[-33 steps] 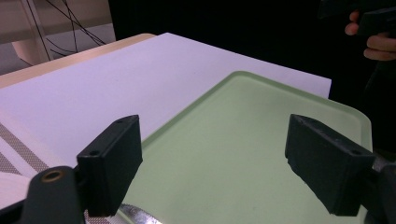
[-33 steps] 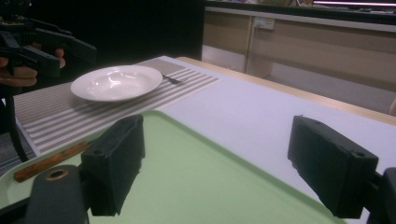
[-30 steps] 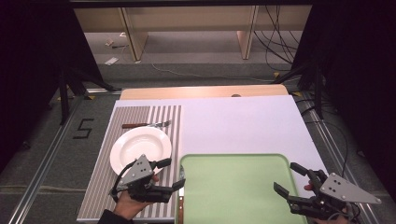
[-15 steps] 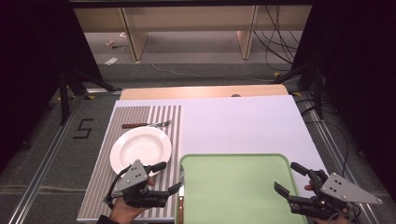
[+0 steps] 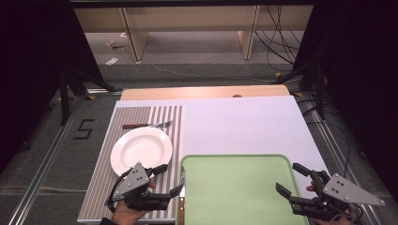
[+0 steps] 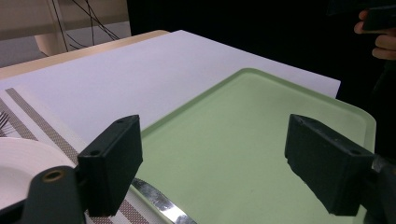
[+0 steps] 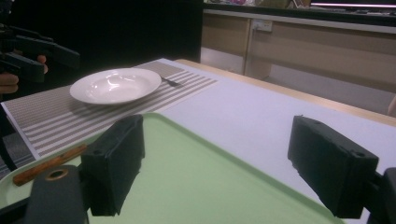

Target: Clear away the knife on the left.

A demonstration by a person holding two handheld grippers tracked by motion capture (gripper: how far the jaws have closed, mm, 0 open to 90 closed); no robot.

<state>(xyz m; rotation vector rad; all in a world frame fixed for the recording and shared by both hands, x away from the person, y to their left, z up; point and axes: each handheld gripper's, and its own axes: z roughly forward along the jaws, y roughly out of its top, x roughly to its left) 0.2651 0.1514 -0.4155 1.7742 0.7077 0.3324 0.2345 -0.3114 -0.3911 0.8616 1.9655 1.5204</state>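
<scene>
Nearest the person, L gripper [image 5: 167,180] hangs over the near end of the striped mat [image 5: 101,197], jaws spread wide w/ nothing between them, just beside the tray's [image 5: 234,187] left edge. In the left gripper view the jaws frame the tray's near-left corner; the knife's blade [image 6: 156,201] glints below the left jaw, running along the tray rim.

R gripper [image 5: 292,179] sits at the near-right corner of the tray, jaws likewise spread and empty, over the tray's right rim. Right gripper view looks across the bare green tray surface [image 7: 196,182] twd the mat.

Knife [image 5: 181,201] lies btwn mat and tray, touching or just beside the tray's left rim; wooden handle [image 7: 49,164] at the near end, blade pointing away. Can't tell if it rests on the rim or only against it.

Next out: white plate [image 5: 141,150] on the mat, upright, empty, just past the L gripper's upper jaw, apart from it. Also seen in the right gripper view [image 7: 116,85].

Beyond the plate: fork [image 5: 146,125] w/ wooden handle, lying crosswise on the mat, tines toward the white sheet [image 5: 244,122] that covers the table. Fork near the plate's far rim, not touching.

Farthest: the wood table edge [image 5: 202,92].
</scene>
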